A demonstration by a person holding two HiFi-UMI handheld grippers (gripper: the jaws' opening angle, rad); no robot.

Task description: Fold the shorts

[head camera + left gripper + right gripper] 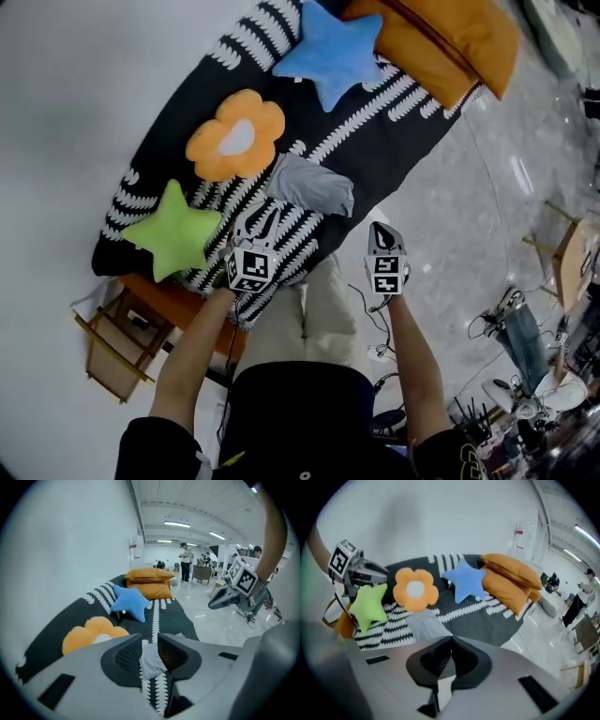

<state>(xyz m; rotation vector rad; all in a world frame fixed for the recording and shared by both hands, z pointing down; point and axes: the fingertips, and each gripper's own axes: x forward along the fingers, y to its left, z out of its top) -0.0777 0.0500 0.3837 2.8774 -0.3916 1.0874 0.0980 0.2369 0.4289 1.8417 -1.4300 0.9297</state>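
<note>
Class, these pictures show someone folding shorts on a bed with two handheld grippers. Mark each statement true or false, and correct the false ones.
1. The left gripper has grey cloth of the shorts between its jaws. True.
2. The orange flower cushion lies between the green star cushion and the blue star cushion. True.
3. The blue star cushion lies on the floor. False: it rests on the black-and-white bed cover, next to the orange pillows.
4. Both grippers stand wide open. False: the right gripper is shut, a thin fold of the shorts pinched in it, and the left is closed on cloth too.
</note>
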